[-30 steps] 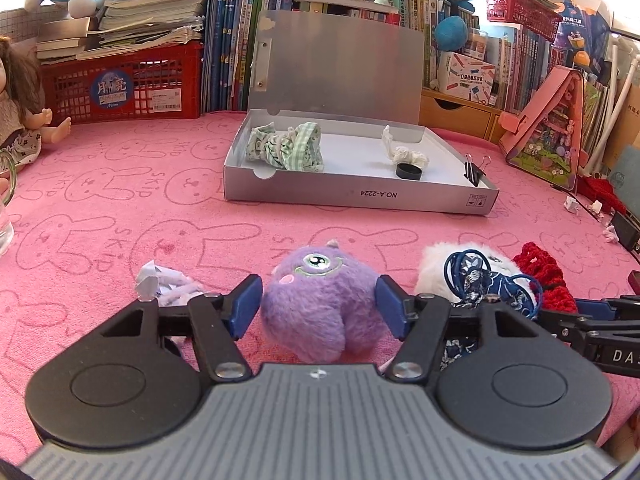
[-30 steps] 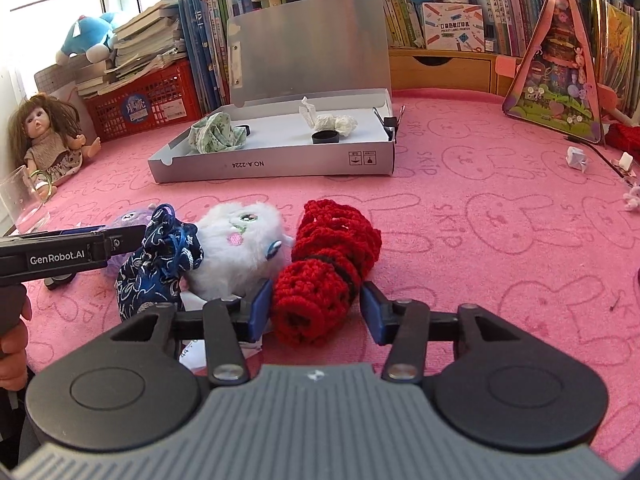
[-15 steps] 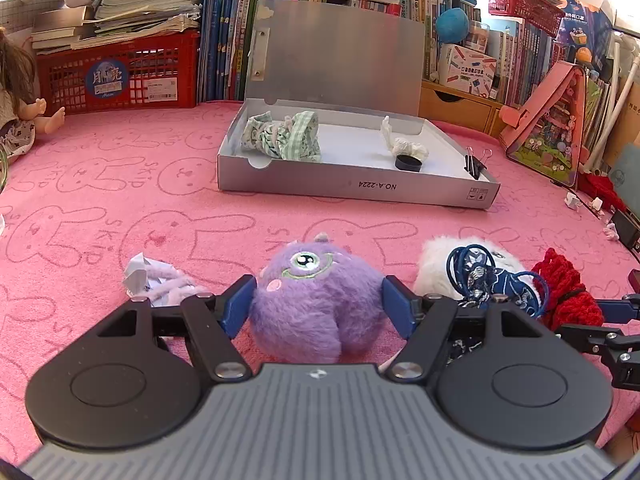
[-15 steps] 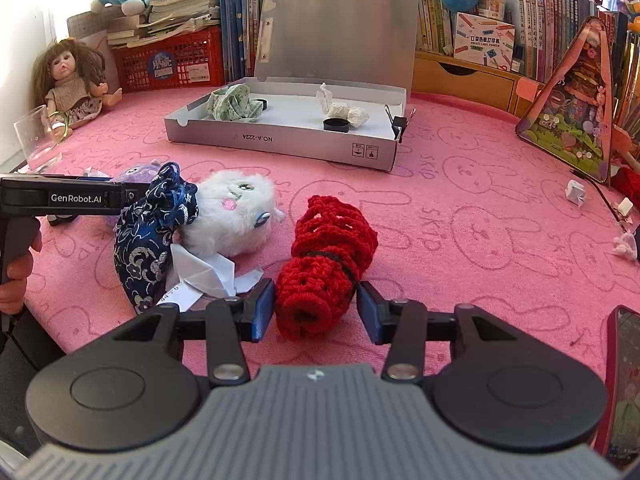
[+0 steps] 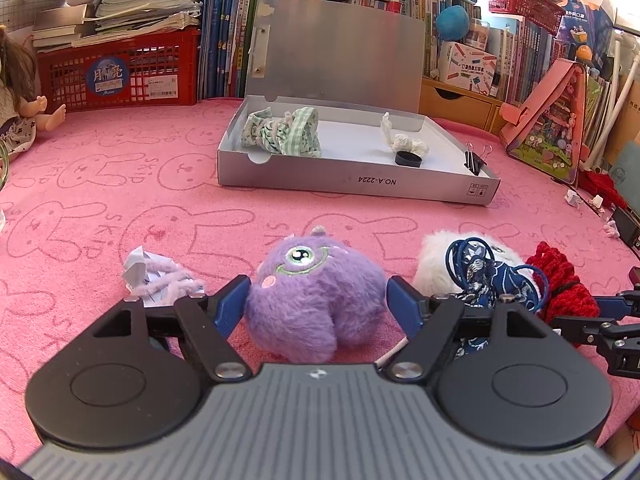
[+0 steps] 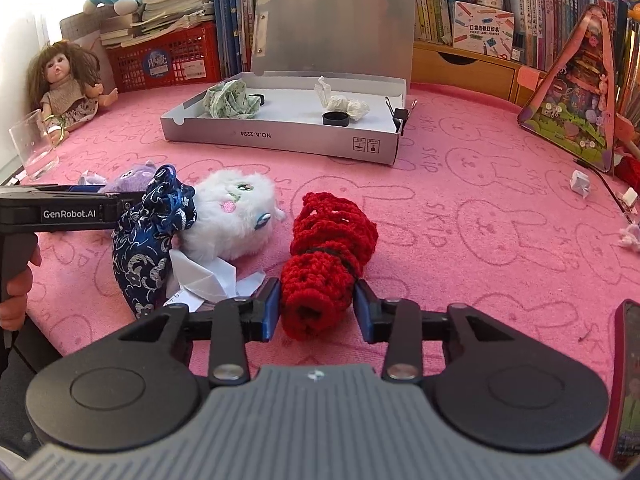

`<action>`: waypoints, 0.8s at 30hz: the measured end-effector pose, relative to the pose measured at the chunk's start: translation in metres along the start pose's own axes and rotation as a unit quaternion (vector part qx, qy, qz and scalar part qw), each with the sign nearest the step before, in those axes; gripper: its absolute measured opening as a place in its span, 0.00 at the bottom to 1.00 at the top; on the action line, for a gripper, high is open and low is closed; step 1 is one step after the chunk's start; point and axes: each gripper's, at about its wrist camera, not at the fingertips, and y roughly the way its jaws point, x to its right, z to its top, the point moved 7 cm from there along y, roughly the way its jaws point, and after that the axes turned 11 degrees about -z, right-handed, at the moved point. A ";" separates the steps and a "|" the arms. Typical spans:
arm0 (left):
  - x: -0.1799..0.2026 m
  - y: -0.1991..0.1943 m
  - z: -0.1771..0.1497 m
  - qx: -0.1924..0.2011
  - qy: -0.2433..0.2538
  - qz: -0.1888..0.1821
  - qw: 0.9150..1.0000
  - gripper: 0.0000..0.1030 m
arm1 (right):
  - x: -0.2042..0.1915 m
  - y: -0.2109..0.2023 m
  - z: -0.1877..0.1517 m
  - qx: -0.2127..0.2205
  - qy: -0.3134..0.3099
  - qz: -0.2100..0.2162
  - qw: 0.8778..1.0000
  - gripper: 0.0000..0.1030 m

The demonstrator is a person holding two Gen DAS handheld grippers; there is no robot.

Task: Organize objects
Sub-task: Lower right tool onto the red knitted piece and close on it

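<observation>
A purple one-eyed plush (image 5: 316, 288) lies on the pink cloth between the fingers of my left gripper (image 5: 318, 306), which is open around it with small gaps on both sides. My right gripper (image 6: 316, 314) is shut on the near end of a red crocheted roll (image 6: 328, 248). A white fluffy plush (image 6: 236, 216), a blue patterned pouch (image 6: 150, 232) and white paper scraps (image 6: 208, 280) lie to the roll's left. The open grey box (image 5: 352, 182) stands farther back and holds a green cloth (image 5: 282, 132), a tissue (image 5: 404, 142) and a black cap (image 5: 408, 159).
A crumpled paper with a lilac pipe cleaner (image 5: 156, 280) lies left of the purple plush. A doll (image 6: 68, 84) and a glass (image 6: 34, 148) stand at the far left. A red basket (image 5: 120, 76), books and a pink triangular case (image 6: 576, 96) line the back. A binder clip (image 5: 476, 158) grips the box edge.
Both grippers drew back and rose slightly, so the box looks farther. The left fingers widened around the purple plush. The right fingers stay on the red roll.
</observation>
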 end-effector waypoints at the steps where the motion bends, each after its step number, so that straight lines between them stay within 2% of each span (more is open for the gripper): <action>1: 0.000 -0.001 0.000 0.002 0.001 0.000 1.000 0.76 | -0.003 -0.002 0.000 0.001 -0.019 0.000 1.000 0.40; 5: -0.003 -0.002 0.001 0.005 -0.005 0.000 1.000 0.76 | -0.010 -0.012 -0.004 -0.001 -0.090 0.027 0.996 0.41; 8: -0.003 -0.002 0.001 0.004 -0.005 -0.001 1.000 0.76 | -0.009 -0.016 -0.008 0.001 -0.126 0.019 0.992 0.44; 9: -0.003 -0.002 0.001 0.004 -0.004 -0.001 1.000 0.76 | -0.008 -0.016 -0.009 -0.001 -0.132 0.015 0.991 0.55; 13: -0.002 -0.002 0.000 0.003 -0.004 -0.001 1.000 0.76 | -0.005 -0.018 -0.016 -0.004 -0.144 -0.002 0.990 0.57; 20: -0.002 0.000 -0.002 0.001 -0.005 0.002 1.000 0.76 | 0.015 -0.017 -0.017 0.005 -0.151 -0.072 0.986 0.58; 24: -0.003 -0.001 -0.002 0.002 -0.005 0.003 1.000 0.76 | 0.036 -0.012 -0.011 0.007 -0.120 -0.124 0.985 0.60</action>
